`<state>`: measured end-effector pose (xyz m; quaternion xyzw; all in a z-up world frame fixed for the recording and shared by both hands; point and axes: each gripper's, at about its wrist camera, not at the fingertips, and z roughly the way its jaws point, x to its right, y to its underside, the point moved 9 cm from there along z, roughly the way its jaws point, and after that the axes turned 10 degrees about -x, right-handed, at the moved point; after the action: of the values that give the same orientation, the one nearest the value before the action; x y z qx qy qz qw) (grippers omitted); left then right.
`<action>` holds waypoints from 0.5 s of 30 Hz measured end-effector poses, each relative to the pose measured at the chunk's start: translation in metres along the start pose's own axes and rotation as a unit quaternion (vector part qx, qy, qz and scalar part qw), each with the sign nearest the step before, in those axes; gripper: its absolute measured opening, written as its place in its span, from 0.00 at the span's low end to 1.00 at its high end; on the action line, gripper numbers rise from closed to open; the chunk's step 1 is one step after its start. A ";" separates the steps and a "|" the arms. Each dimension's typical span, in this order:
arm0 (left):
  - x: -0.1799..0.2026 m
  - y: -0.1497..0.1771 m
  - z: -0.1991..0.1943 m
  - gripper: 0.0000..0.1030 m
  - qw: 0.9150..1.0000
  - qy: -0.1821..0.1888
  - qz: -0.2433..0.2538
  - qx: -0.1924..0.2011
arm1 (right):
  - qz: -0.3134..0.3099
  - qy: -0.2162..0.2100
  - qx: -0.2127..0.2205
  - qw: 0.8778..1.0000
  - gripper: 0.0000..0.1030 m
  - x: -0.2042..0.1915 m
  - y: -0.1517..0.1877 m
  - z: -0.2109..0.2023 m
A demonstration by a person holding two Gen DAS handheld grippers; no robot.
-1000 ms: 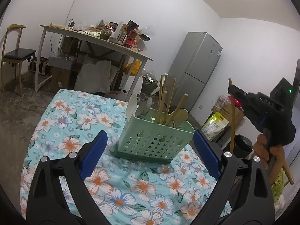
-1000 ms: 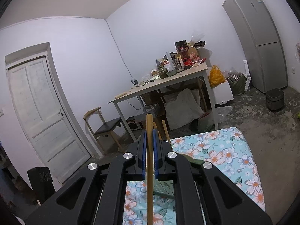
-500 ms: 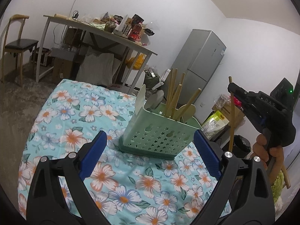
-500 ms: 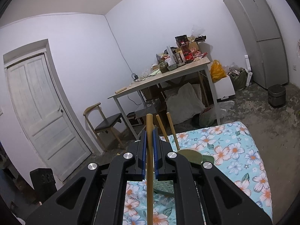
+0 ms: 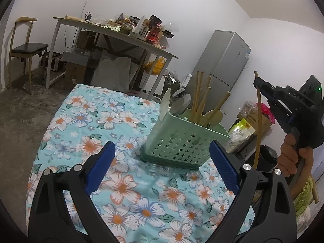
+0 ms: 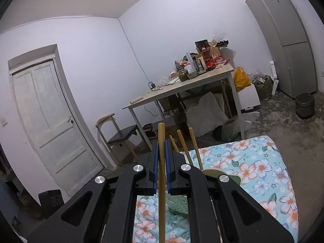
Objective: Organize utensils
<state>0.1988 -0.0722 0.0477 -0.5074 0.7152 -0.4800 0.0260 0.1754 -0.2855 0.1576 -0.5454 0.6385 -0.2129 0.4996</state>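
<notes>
From the left wrist view, your left gripper (image 5: 161,158) is spread wide and empty, low over the floral tablecloth (image 5: 97,121), with the green utensil caddy (image 5: 182,141) just ahead between its blue pads. The caddy is perforated plastic with star cutouts and already holds several wooden chopsticks (image 5: 199,95) and spoons. Steady it if needed.

From the right wrist view, your right gripper (image 6: 161,160) is clenched on 1 upright bamboo chopstick (image 6: 161,174), round, smooth and thin. Carry it above the caddy's rim, keep it vertical, then lower it beside the others before releasing.
</notes>
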 end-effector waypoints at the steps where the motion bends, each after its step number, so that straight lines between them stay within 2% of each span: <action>1: -0.001 0.000 0.000 0.88 1.000 -0.001 -0.001 -0.001 | 0.000 -0.001 -0.001 1.000 0.07 0.000 0.000 0.002; 15: 0.001 0.004 0.001 0.88 1.000 -0.001 0.000 -0.006 | 0.005 0.001 -0.001 1.000 0.07 0.003 0.003 -0.002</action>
<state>0.1959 -0.0734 0.0452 -0.5081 0.7178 -0.4755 0.0233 0.1727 -0.2875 0.1552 -0.5427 0.6416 -0.2101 0.4996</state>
